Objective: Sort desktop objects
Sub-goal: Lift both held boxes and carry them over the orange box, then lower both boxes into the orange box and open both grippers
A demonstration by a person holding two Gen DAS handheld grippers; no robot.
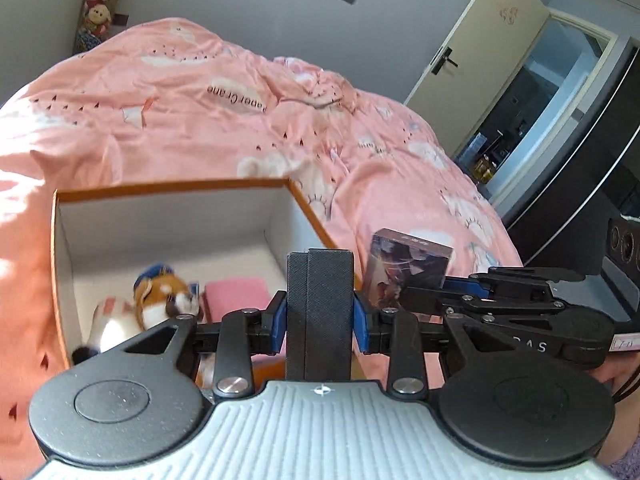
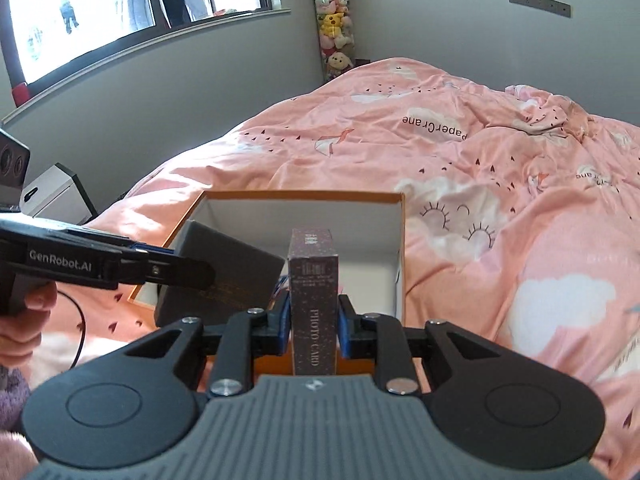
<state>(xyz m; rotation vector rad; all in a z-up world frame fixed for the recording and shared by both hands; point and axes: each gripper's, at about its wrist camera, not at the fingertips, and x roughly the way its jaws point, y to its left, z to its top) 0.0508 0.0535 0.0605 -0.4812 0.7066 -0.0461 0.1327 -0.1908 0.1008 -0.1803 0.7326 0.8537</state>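
Observation:
My left gripper (image 1: 320, 320) is shut on a dark grey textured box (image 1: 320, 280), held upright between its blue pads (image 1: 280, 318). My right gripper (image 2: 314, 320) is shut on a dark speckled "PHOTO CARD" box (image 2: 314, 264), also upright. Both are raised side by side over the near edge of an open orange box (image 1: 176, 190) with white inner walls, which rests on the bed. Inside it lie a plush fox (image 1: 160, 300) and a pink folded item (image 1: 236, 294). In the right wrist view the left gripper (image 2: 196, 276) and its grey box (image 2: 228, 264) hang at the left of the orange box (image 2: 304, 195).
A rumpled pink quilt (image 1: 240, 120) covers the bed around the orange box. A hand (image 2: 38, 300) holds the left gripper's handle. A column of plush toys (image 2: 334, 28) stands in the far corner under a window (image 2: 120, 8). A door (image 1: 476, 52) and a dark cabinet (image 1: 580, 184) are to the right.

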